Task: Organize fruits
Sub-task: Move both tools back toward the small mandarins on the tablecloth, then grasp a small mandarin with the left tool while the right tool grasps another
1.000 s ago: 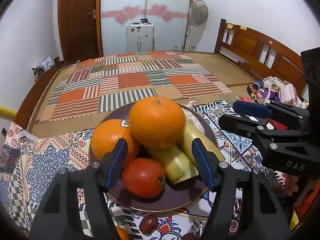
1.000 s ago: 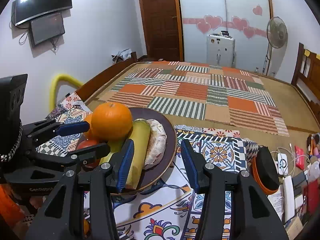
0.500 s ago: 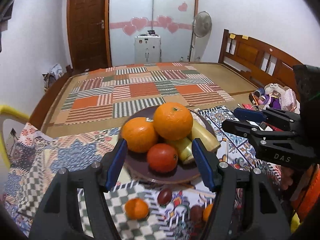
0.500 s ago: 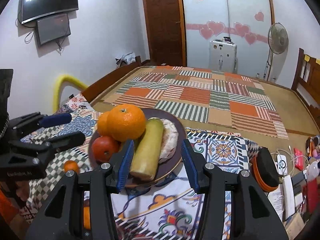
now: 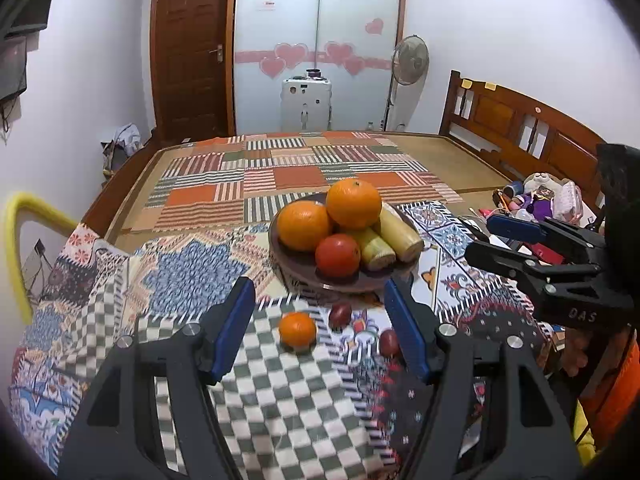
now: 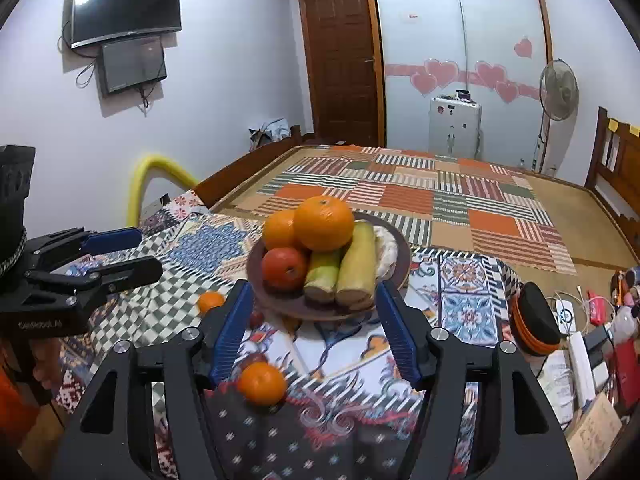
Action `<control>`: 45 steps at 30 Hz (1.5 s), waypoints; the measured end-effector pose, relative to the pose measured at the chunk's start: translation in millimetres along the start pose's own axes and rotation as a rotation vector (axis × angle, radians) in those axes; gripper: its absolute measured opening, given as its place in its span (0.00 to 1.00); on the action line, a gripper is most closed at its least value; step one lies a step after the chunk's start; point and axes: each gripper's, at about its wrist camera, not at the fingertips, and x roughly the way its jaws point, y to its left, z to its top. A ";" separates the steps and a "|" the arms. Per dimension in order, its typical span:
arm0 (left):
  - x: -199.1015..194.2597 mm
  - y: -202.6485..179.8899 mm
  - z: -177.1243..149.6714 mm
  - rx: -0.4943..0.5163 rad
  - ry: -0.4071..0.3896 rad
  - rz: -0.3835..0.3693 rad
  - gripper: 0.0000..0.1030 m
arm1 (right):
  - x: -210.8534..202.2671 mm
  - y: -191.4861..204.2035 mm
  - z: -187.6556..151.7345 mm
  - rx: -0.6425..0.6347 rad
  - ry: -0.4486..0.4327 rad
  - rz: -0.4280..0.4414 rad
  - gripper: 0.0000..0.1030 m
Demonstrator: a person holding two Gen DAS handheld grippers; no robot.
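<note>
A dark brown plate (image 5: 290,270) (image 6: 280,305) on the patterned cloth holds two big oranges (image 5: 353,203) (image 6: 324,223), a red fruit (image 5: 337,255) (image 6: 284,268) and two yellow-green stalk pieces (image 5: 400,232) (image 6: 356,264). In front of it, a small orange (image 5: 297,329) and two dark red fruits (image 5: 340,315) lie on the cloth. My left gripper (image 5: 320,330) is open above them, empty. Another small orange (image 6: 261,383) lies by the left finger of my right gripper (image 6: 316,332), whose jaws are opening with nothing gripped. Each gripper (image 5: 516,240) (image 6: 116,252) shows in the other's view.
A bed with a patchwork mat (image 5: 288,172) stretches behind the table. A black and orange round object (image 6: 534,320), cables and small clutter (image 6: 580,328) crowd the table's right side. A yellow tube (image 5: 16,248) arcs at the left edge.
Both grippers have drawn back from the plate, which now looks smaller and farther. Small fruits on the cloth have come into view. The right jaws stand wider.
</note>
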 end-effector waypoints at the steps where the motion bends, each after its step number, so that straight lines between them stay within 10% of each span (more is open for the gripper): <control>1: -2.5 0.9 -3.0 -0.005 0.001 -0.001 0.65 | -1.7 5.5 -4.0 -0.013 0.001 -0.008 0.59; 20: 3.6 16.4 -65.3 -0.057 0.107 -0.004 0.65 | 40.3 36.1 -62.9 -0.026 0.141 0.019 0.58; 28: 21.3 23.5 -60.8 -0.095 0.130 -0.009 0.56 | 49.8 28.4 -66.7 -0.009 0.160 0.036 0.34; 45: 87.0 19.5 -40.4 -0.066 0.203 0.053 0.46 | 28.4 5.4 -53.8 0.006 0.095 0.020 0.33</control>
